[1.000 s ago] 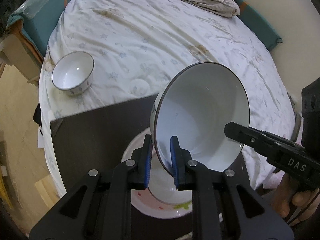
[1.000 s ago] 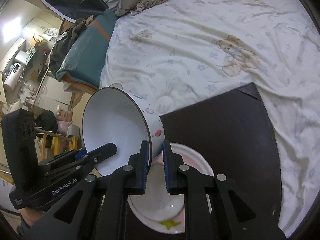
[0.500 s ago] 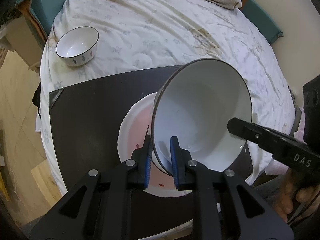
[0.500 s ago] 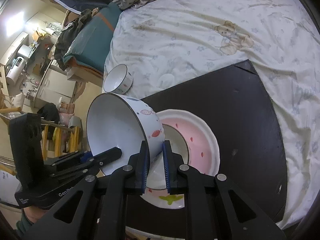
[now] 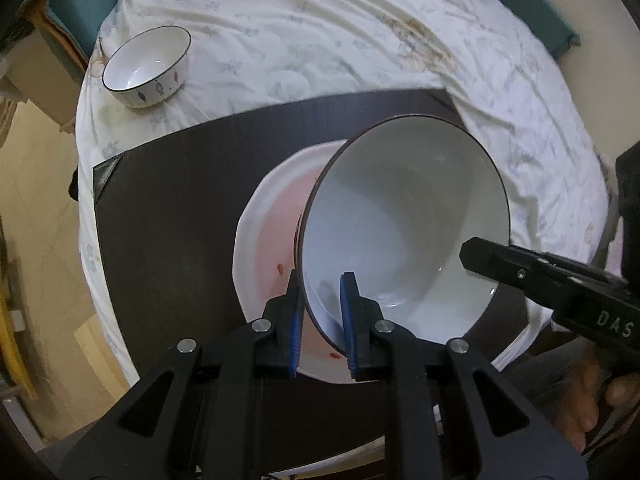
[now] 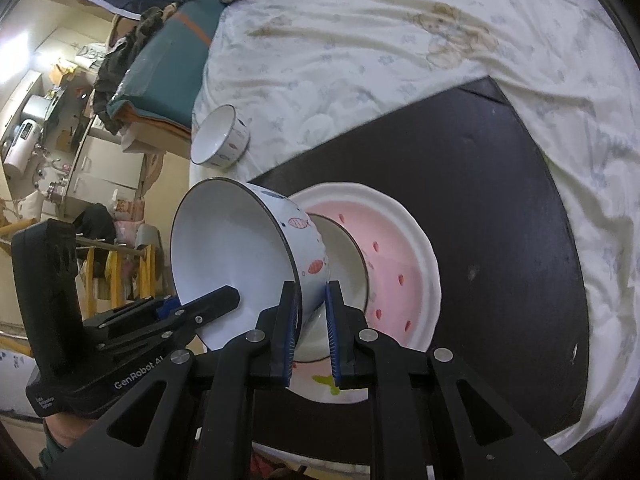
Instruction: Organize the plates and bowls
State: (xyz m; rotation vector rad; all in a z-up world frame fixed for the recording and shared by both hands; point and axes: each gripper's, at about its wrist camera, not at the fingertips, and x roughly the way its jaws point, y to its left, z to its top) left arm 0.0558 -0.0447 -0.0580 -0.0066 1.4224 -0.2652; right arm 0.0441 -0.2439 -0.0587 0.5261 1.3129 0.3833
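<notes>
We see the left gripper (image 5: pixel 322 320) clamped on the near rim of a large white bowl (image 5: pixel 404 240) with a dark edge – one blue pad inside, one outside. The bowl is tilted, its mouth facing us, above a white plate (image 5: pixel 264 232) with a pink centre that lies on a dark board (image 5: pixel 172 200). The right gripper (image 5: pixel 480 258) reaches in from the right to the bowl's rim – its grip there is probably closed, though hard to make out. A small bowl (image 5: pixel 146 66) stands far left on the pale bedsheet (image 5: pixel 320 32), well apart.
</notes>
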